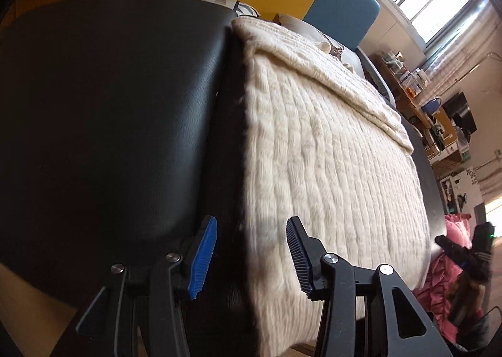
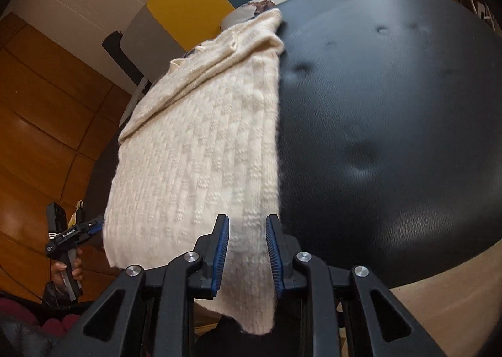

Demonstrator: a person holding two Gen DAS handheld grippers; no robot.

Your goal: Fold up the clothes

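Black padded surface (image 1: 109,112) bears the cream sweater (image 1: 329,153), its edge between both open tongs (image 1: 251,259) (image 2: 248,256).

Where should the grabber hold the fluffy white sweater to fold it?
Probably the near hem of the cream sweater, where it droops over the edge of the black padded surface. That edge hangs free, so the fingers of the right gripper can come from the front and close on both faces.
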